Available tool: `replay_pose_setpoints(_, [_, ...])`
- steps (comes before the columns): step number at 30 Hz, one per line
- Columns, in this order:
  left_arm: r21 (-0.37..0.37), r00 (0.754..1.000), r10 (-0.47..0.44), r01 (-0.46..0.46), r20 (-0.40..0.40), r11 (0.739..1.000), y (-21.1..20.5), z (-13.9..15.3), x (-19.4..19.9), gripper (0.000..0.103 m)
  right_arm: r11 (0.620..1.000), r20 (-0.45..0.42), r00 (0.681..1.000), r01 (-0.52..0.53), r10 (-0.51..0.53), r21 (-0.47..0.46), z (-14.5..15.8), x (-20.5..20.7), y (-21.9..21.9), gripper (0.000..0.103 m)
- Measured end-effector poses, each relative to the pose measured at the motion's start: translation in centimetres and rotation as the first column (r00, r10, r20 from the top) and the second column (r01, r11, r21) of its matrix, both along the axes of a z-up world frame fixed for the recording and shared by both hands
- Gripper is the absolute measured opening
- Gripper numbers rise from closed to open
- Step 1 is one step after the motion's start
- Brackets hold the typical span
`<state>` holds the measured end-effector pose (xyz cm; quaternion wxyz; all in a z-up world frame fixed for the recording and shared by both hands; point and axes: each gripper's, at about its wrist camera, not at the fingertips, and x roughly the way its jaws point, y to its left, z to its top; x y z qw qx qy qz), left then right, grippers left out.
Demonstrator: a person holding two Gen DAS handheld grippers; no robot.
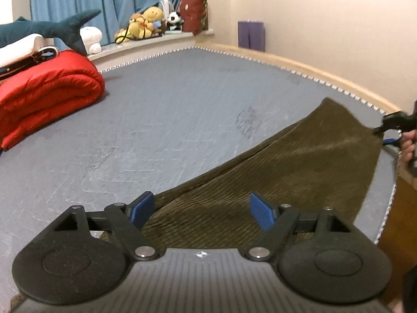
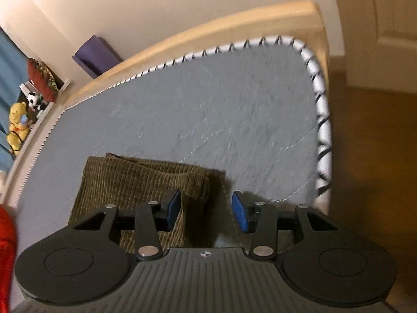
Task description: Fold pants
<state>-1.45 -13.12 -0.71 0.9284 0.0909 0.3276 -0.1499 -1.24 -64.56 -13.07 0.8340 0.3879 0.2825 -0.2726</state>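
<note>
Olive-brown corduroy pants (image 1: 299, 167) lie flat on the grey mattress (image 1: 169, 120), stretching from my left gripper toward the right edge. My left gripper (image 1: 202, 212) is open, its blue pads on either side of the near end of the pants, holding nothing. In the right wrist view the pants (image 2: 140, 180) show as a folded end with a thick edge. My right gripper (image 2: 206, 211) is open around that right edge. The right gripper also shows in the left wrist view (image 1: 391, 127) at the far corner of the pants.
A folded red quilt (image 1: 47, 96) lies on the left of the mattress with a shark plush (image 1: 60, 27) behind it. Soft toys (image 1: 146, 23) sit on the window sill. The mattress edge (image 2: 322, 120) and wooden floor (image 2: 370, 156) lie to the right.
</note>
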Motion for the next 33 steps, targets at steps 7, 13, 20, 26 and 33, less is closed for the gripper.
replay_pose_setpoints(7, [-0.073,0.998,0.054,-0.052,0.026,0.996,1.9,1.8,-1.6,0.085,1.000,0.060,0.998,-0.003,0.004,-0.015,-2.0,2.1,-1.2,0.031])
replay_pose_setpoints(13, [-0.122,0.988,0.140,-0.130,0.072,0.984,5.4,4.2,-3.4,0.085,0.992,0.189,0.982,0.023,0.000,-0.122,1.7,1.8,2.5,0.020])
replay_pose_setpoints(20, [-0.148,0.970,0.238,-0.228,0.053,0.962,9.2,4.8,-3.9,0.085,0.665,0.219,0.717,-0.428,0.662,-0.612,11.2,-0.6,23.6,0.019])
replay_pose_setpoints(26, [-0.133,0.971,0.236,-0.232,0.021,0.964,10.3,4.1,-4.0,0.085,0.118,-0.006,0.153,-0.787,0.988,-0.606,6.9,-6.6,40.6,0.024])
replay_pose_setpoints(33, [-0.159,0.970,0.238,-0.244,-0.056,0.957,11.7,2.7,-3.3,0.085,-0.204,-0.127,-0.169,-0.911,0.977,-0.357,3.8,-8.5,46.5,0.041])
